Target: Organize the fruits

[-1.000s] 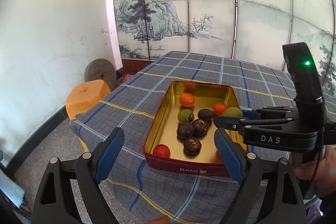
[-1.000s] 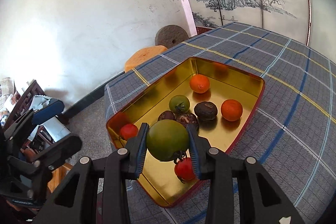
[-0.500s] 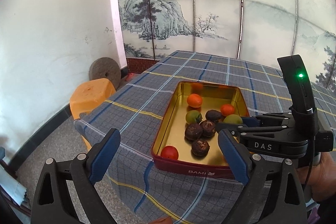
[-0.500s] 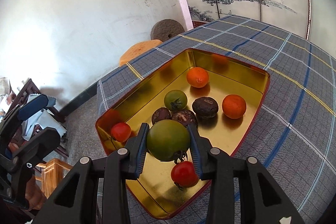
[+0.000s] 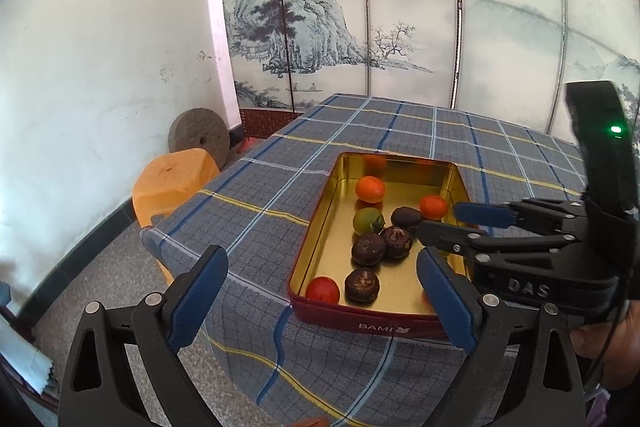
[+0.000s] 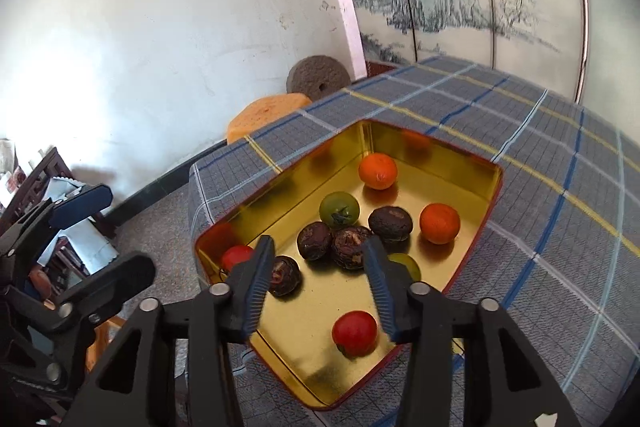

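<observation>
Right claw, jaws just spread and empty, hangs over the tin's lower-centre corner; left claw gapes empty.

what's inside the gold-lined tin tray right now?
In the gold-lined tin tray: two orange fruits, two red tomatoes, a green tomato, four dark wrinkled fruits. A second green fruit sits half hidden behind the right gripper finger.

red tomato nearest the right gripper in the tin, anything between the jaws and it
Nothing visible. The right gripper has just been opening, jaws empty, over the gold tin. The red tomato lies uncovered just below the fingertips; the dark fruits sit farther in, not in the path.
</observation>
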`<state>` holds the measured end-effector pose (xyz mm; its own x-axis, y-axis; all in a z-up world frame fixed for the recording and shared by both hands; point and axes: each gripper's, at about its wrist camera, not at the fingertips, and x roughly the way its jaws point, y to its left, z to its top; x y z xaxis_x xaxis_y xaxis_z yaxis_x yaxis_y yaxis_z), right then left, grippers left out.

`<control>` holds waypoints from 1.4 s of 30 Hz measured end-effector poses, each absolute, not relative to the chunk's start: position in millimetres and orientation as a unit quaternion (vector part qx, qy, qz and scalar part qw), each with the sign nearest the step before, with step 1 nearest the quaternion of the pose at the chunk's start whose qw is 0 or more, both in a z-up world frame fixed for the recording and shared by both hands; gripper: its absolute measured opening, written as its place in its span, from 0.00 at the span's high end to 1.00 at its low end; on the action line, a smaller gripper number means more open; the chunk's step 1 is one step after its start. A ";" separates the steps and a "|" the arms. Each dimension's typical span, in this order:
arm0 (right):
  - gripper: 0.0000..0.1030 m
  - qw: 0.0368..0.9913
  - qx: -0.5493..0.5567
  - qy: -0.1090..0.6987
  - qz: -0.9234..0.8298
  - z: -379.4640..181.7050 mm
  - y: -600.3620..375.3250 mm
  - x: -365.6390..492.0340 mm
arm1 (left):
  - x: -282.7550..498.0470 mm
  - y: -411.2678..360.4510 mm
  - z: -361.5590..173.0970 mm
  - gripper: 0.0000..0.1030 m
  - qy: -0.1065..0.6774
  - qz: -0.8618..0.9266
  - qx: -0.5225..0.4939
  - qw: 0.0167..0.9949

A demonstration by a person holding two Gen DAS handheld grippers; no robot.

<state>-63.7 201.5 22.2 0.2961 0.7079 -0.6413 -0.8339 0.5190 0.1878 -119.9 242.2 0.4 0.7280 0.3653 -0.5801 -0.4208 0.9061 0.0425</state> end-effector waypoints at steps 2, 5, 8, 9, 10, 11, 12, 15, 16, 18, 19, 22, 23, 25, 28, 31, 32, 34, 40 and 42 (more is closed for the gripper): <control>0.42 0.819 -0.097 0.316 0.469 31.0 194.4 -75.9 | -122.0 242.7 3.0 0.07 0.298 0.212 -0.046 0.930; 0.30 0.847 -0.105 0.273 0.444 43.6 181.2 -92.6 | -127.3 243.7 9.0 0.06 0.286 0.208 -0.050 0.934; 0.19 0.873 -0.097 0.232 0.418 58.1 163.0 -104.2 | -133.4 244.0 18.1 0.05 0.271 0.212 -0.051 0.938; 0.13 0.883 -0.095 0.215 0.406 64.1 156.0 -108.3 | -135.2 243.3 21.1 0.05 0.266 0.214 -0.049 0.939; 0.06 0.889 -0.094 0.203 0.400 69.1 151.3 -111.1 | -136.0 242.4 23.2 0.05 0.264 0.216 -0.047 0.939; 0.05 0.895 -0.093 0.188 0.395 75.2 145.9 -115.7 | -136.9 241.2 25.7 0.05 0.261 0.217 -0.045 0.939; 0.05 0.900 -0.095 0.174 0.388 80.2 141.9 -120.3 | -138.0 239.7 28.1 0.05 0.258 0.218 -0.044 0.940; 0.03 0.913 -0.107 0.137 0.370 93.3 135.0 -133.5 | -141.6 234.4 35.4 0.04 0.251 0.216 -0.042 0.943; 0.02 0.915 -0.109 0.130 0.367 96.0 133.5 -136.6 | -143.3 232.4 38.2 0.04 0.247 0.216 -0.039 0.944; 0.01 0.919 -0.108 0.113 0.361 102.6 128.2 -145.7 | -146.6 229.8 43.7 0.04 0.240 0.216 -0.038 0.946; 0.00 0.921 -0.108 0.108 0.359 104.6 126.6 -149.1 | -148.8 228.2 46.5 0.03 0.236 0.215 -0.038 0.947; 0.00 0.924 -0.108 0.094 0.356 111.2 122.6 -157.0 | -154.8 224.4 54.5 0.00 0.226 0.212 -0.040 0.950; 0.00 0.925 -0.105 0.091 0.354 113.4 120.0 -159.2 | -156.6 223.6 57.8 0.00 0.222 0.210 -0.043 0.951; 0.00 0.926 -0.099 0.087 0.355 117.8 115.9 -162.5 | -162.4 221.5 63.8 0.00 0.213 0.209 -0.047 0.953; 0.00 0.928 -0.093 0.077 0.353 125.2 109.5 -168.2 | -167.1 218.6 71.3 0.00 0.207 0.209 -0.049 0.954; 0.00 0.929 -0.088 0.069 0.352 130.4 104.3 -174.0 | -171.3 215.6 75.4 0.00 0.205 0.206 -0.050 0.955; 0.00 0.930 -0.088 0.066 0.351 131.2 103.1 -175.2 | -173.2 214.5 77.0 0.00 0.203 0.207 -0.049 0.956; 0.00 0.931 -0.087 0.062 0.350 133.5 100.1 -178.1 | -175.7 212.3 79.8 0.00 0.199 0.209 -0.045 0.956; 0.00 0.934 -0.083 0.050 0.345 139.7 92.6 -187.1 | -183.2 207.3 86.6 0.00 0.190 0.214 -0.040 0.957; 0.00 0.934 -0.082 0.047 0.345 141.7 91.2 -189.2 | -185.2 206.7 88.1 0.00 0.188 0.216 -0.040 0.957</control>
<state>-189.2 91.2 141.7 0.7572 0.6371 -0.1440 -0.6524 0.7481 -0.1212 -185.2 206.7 88.1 0.8365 0.3979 -0.3768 -0.4280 0.9038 0.0044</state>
